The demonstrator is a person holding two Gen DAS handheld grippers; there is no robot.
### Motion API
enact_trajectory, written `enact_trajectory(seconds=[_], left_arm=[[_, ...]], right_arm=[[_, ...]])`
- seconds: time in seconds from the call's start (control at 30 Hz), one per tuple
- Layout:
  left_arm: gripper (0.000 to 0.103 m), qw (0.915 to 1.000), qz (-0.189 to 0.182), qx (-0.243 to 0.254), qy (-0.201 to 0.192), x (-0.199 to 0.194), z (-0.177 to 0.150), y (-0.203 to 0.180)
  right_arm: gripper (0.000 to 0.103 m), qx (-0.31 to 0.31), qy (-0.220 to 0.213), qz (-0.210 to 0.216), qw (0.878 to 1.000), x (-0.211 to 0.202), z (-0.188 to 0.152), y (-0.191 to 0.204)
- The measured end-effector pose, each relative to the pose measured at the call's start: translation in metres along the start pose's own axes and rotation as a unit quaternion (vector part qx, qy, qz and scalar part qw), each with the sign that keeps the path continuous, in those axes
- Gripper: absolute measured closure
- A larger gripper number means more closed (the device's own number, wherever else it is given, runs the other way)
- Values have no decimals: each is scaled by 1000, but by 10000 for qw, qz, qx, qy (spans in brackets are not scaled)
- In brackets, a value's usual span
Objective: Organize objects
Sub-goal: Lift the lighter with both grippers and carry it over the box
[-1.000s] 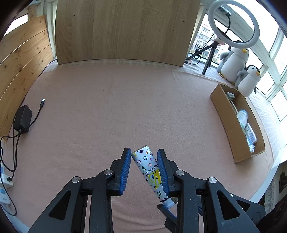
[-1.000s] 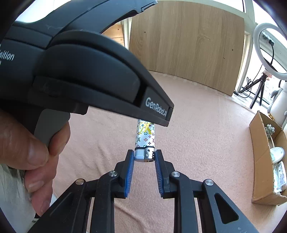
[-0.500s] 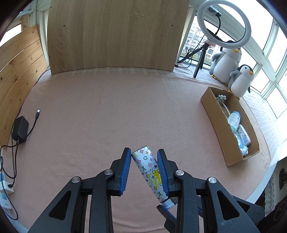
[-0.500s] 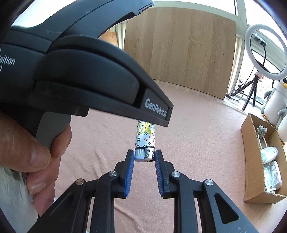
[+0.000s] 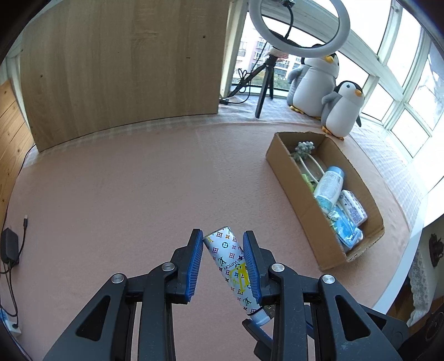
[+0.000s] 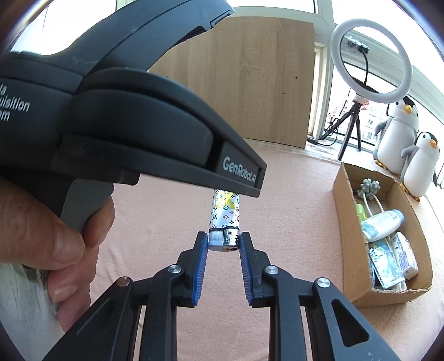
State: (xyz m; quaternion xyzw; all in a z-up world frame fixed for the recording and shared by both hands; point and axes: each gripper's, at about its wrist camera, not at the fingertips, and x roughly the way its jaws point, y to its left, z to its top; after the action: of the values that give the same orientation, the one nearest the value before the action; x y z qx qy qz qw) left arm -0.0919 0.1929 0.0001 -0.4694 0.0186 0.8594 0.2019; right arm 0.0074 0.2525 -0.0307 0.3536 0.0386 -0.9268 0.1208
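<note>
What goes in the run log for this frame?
lighter held by left gripper | right gripper on its metal end | box ahead

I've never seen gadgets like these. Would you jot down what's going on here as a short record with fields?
Setting: pink cloth table by a window
Held item: patterned lighter, tilted
Left gripper: shut on the lighter's body
Right gripper: shut on the lighter's metal top
Cardboard box: to the right, holding a white bottle, packets and a small plant sprig
Background: ring light on a tripod, two toy penguins
</note>
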Motion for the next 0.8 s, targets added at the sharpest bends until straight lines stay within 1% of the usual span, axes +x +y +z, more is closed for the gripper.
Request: enact_trajectory(seconds=[0.13, 0.4, 0.63, 0.8], left_arm=[[71, 9996, -151, 245, 16, 11, 14, -29], [72, 9961, -477, 739, 31, 32, 40, -99], [72, 9909, -759, 1103, 137, 56, 54, -158], [72, 9871, -904, 1306, 210, 74, 57, -189]], right_arm=[[82, 192, -43, -212, 9996, -6, 0, -18], [82, 594, -138, -667, 9959, -20, 1, -68], [82, 957, -150, -1051, 9897, -30, -5, -116], [82, 1199, -127, -1250, 9848, -33, -12, -144]])
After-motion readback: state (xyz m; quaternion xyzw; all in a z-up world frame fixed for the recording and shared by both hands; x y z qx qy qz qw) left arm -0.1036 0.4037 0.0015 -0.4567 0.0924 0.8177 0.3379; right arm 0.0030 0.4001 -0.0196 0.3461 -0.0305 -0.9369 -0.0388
